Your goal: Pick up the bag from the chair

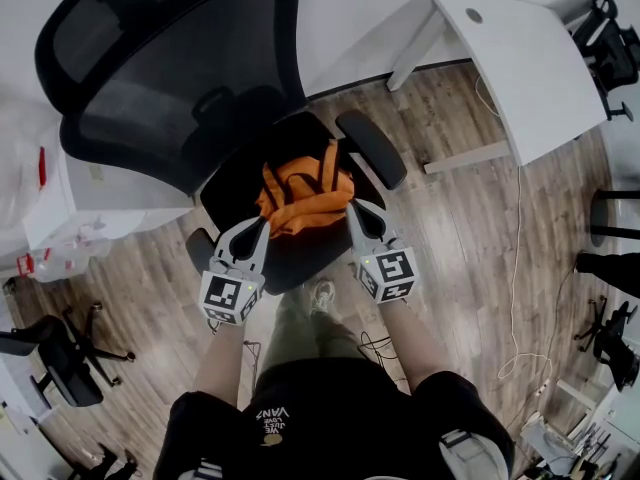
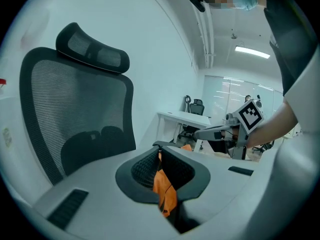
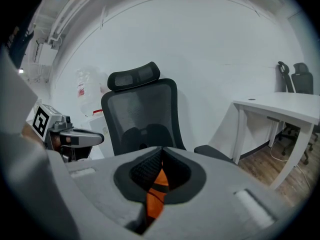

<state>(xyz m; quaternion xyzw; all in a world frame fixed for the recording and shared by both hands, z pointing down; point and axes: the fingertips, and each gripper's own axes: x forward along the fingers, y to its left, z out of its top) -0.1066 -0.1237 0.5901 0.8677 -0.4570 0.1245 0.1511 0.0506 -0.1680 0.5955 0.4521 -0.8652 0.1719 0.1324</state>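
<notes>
left gripper [image 1: 262, 226], right gripper [image 1: 352, 208] pinching orange bag [image 1: 305, 198], shirt print [image 1: 271, 415] 'vans'

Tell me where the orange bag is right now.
In the head view, the orange bag lies mid-frame on the black chair seat, with the left gripper and right gripper shut on its near corners.

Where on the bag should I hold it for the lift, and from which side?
Hold the bag by its two near corners, coming from the front of the seat: it lies slumped and wide, the backrest blocks the far side and an armrest the right. The left gripper and right gripper are each shut on its fabric there, so it should lift level.
</notes>
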